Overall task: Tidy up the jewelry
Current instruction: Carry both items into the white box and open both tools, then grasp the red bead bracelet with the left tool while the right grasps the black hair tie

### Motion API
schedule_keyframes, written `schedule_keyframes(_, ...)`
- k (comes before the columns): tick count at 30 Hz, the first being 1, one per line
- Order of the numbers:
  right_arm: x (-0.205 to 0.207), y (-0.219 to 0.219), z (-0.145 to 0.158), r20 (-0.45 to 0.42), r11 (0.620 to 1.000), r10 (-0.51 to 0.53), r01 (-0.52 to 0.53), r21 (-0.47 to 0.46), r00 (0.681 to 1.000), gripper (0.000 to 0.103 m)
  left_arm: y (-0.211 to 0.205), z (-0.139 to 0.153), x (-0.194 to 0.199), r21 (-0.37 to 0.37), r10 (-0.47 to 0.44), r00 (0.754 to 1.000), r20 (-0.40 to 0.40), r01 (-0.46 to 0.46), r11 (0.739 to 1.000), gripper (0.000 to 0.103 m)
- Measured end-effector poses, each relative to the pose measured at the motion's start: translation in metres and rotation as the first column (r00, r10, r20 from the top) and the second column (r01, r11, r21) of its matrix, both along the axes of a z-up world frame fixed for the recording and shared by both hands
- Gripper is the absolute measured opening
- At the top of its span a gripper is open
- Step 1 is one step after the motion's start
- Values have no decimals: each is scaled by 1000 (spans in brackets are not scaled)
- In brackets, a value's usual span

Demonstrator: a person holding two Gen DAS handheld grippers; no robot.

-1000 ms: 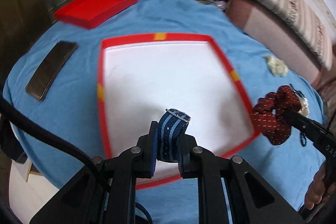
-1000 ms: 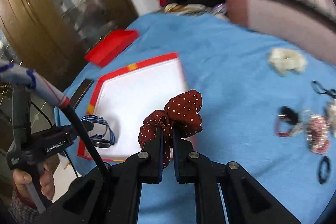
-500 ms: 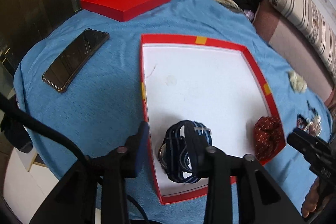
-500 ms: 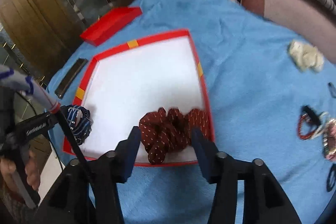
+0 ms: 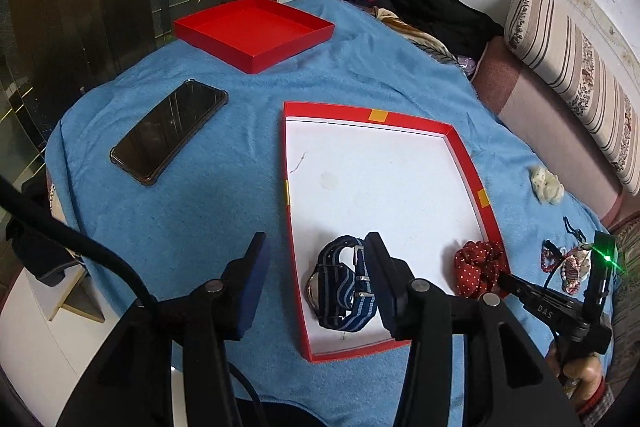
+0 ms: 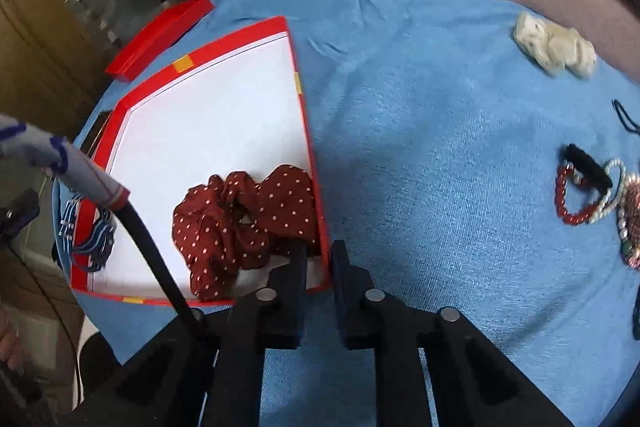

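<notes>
A blue striped watch strap lies in the near left corner of the red-rimmed white tray. My left gripper is open and empty above the tray's near left rim. A dark red dotted scrunchie lies in the tray's near right corner; it also shows in the left wrist view. My right gripper stands just behind it over the tray rim, jaws a little apart, holding nothing. The strap also shows in the right wrist view.
A red box lid and a black phone lie at the far left of the blue cloth. Right of the tray lie a cream scrunchie, red and pearl bead bracelets and black hair ties. A sofa stands behind.
Both grippers opened and let go: the strap and the scrunchie now lie in the tray. Both grippers have pulled back; the right jaws have narrowed since half a second ago.
</notes>
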State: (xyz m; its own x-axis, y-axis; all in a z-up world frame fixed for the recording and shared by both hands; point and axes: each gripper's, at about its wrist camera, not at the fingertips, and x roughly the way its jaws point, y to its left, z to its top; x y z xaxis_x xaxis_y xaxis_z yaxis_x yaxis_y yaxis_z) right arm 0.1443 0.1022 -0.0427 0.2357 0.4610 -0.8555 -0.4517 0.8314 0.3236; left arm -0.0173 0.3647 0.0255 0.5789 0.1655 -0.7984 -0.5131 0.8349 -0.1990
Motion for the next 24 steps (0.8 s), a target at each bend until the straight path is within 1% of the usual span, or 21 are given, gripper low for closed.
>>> schedule_keyframes(3,-12,-1,5,6,999,26,-26,-20,1000,9,-4,2,1,2,-5,1000,3,5,1000,47)
schedule_keyframes(6,-33,-4,7,-2,998,50,-50,-26,999,9,-9,3,5,-2,-17,1000,7,17,1000,47)
schedule_keyframes(11,-66,-8,9,-39,997,71,-70,21,997,10,-32,9,13,14,-73,997,6,73,997,47)
schedule_keyframes(15,-79,-12,16,-23,996,85,-84,43,996,12,-56,17,20,49,-123,992,3,122,991,47)
schedule_keyframes(16,-80,-20,20,-19,996,72,-71,56,997,17,-62,19,22,53,-136,991,5,136,989,48)
schedule_keyframes(17,-80,-26,24,-12,996,50,-49,69,999,25,-69,21,23,56,-151,988,6,151,987,49)
schedule_keyframes(19,-78,-52,32,8,996,-2,1,86,1000,34,-84,24,27,64,-183,983,10,182,981,51)
schedule_keyframes(22,-72,-99,38,22,991,-97,94,94,995,35,-116,26,37,76,-248,969,9,246,966,52)
schedule_keyframes(24,-66,-135,39,23,982,-173,170,86,985,36,-137,24,45,79,-292,957,0,291,954,52)
